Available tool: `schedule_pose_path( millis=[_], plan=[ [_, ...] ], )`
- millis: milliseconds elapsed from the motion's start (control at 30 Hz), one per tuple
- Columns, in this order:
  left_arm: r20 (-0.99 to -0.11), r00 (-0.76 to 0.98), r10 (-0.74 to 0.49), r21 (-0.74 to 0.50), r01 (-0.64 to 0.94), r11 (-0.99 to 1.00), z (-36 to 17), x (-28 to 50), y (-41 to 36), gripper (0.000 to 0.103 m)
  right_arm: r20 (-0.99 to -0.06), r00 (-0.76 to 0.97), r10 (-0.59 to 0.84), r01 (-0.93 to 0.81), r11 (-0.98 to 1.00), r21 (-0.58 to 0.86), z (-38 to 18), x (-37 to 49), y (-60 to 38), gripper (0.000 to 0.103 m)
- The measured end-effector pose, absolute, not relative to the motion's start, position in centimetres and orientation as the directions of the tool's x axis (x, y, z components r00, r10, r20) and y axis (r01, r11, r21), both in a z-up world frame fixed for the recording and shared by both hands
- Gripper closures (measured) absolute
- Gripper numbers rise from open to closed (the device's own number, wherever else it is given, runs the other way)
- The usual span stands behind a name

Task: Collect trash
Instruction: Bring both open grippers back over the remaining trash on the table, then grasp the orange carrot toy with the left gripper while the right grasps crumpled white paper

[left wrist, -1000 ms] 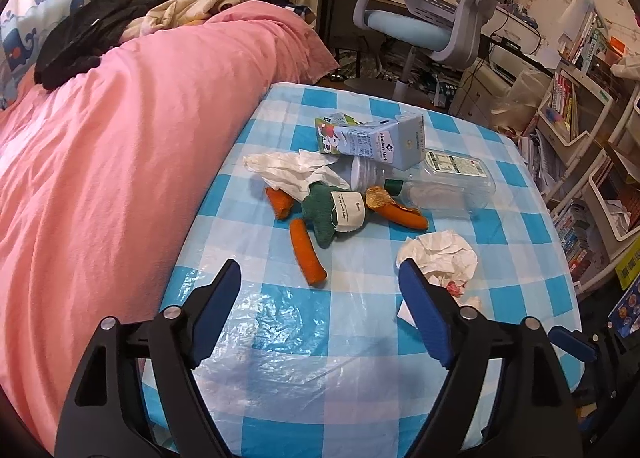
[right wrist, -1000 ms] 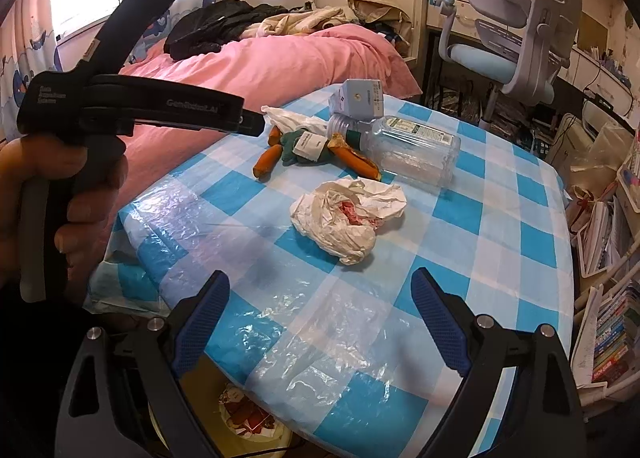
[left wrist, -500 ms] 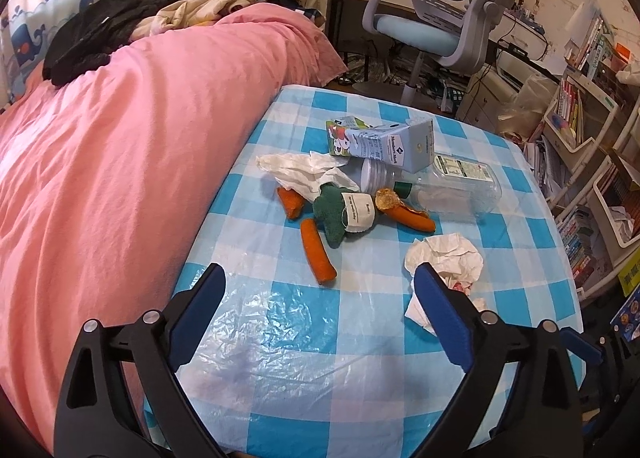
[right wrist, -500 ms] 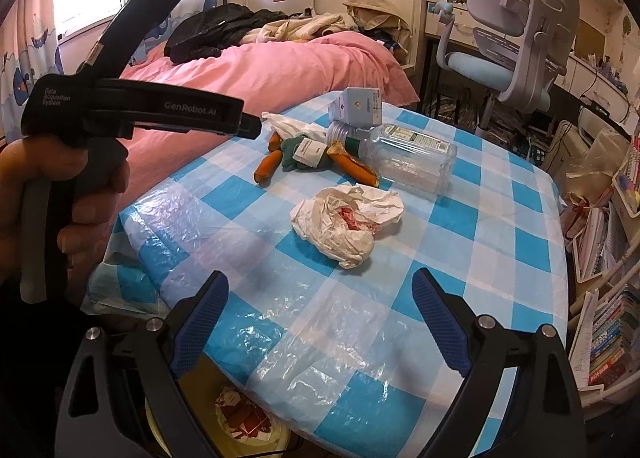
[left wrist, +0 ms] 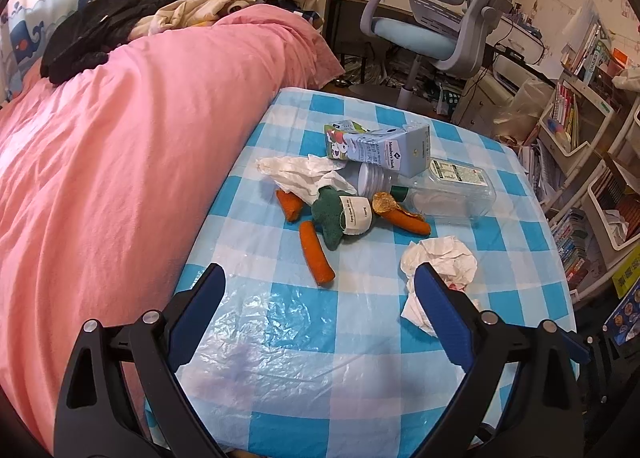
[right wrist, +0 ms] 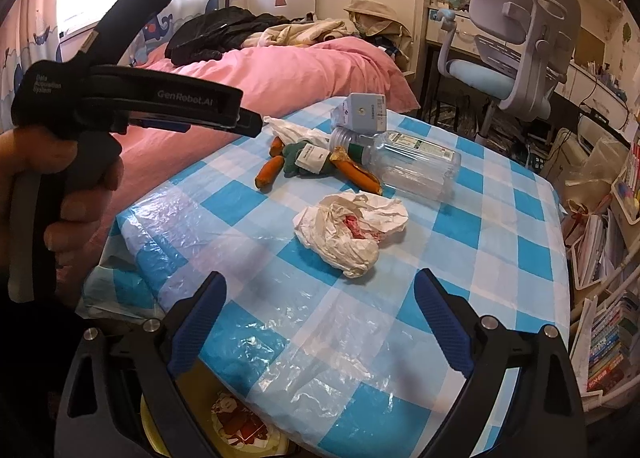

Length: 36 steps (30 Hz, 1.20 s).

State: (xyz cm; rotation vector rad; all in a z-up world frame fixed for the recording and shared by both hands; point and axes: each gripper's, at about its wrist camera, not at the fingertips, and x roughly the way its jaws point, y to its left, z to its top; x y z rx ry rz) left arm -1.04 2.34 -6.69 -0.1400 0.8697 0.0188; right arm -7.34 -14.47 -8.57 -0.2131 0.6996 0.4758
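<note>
Crumpled wrapper (right wrist: 352,230): lying on checked table (right wrist: 500,226), ahead of right hand-held gripper (right wrist: 320,310), jaws wide, empty. Left hand-held gripper (left wrist: 318,312): jaws just widened, empty.

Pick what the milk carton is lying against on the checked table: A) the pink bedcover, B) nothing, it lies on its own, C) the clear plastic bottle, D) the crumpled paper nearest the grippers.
C: the milk carton lies on its side over the neck end of the clear plastic bottle, with the crumpled paper well apart, nearer the camera.
</note>
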Motion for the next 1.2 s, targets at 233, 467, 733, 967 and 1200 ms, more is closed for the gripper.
schedule_pose_path(
  millis=[233, 467, 733, 967, 1200],
  plan=[
    [-0.764, 0.643, -0.046, -0.12, -0.072, 0.99, -6.6, -1.1, 2.5, 0.011, -0.665, 0.665, 0.34, -0.49, 0.871, -0.044, -8.9, -7.3, -14.0, 0.011],
    [-0.768, 0.639, -0.044, -0.121, -0.076, 0.99, -6.7, -1.2, 2.7, 0.011, -0.661, 0.669, 0.34, -0.49, 0.871, -0.048, -8.9, -7.3, -13.9, 0.011],
    [-0.77, 0.637, -0.031, -0.112, -0.087, 0.99, -6.7, -0.9, 3.4, 0.011, -0.662, 0.671, 0.334, -0.491, 0.869, -0.059, -8.9, -7.1, -13.7, 0.011],
    [-0.786, 0.618, -0.008, -0.115, -0.134, 0.984, -7.3, 0.5, 5.8, 0.011, -0.654, 0.673, 0.345, -0.504, 0.861, -0.065, -8.7, -6.7, -13.2, 0.011],
    [-0.818, 0.575, 0.001, -0.076, -0.11, 0.991, -8.8, 2.8, 5.2, 0.011, -0.658, 0.666, 0.352, -0.515, 0.855, -0.063, -9.0, -4.8, -12.5, 0.011]
  ],
)
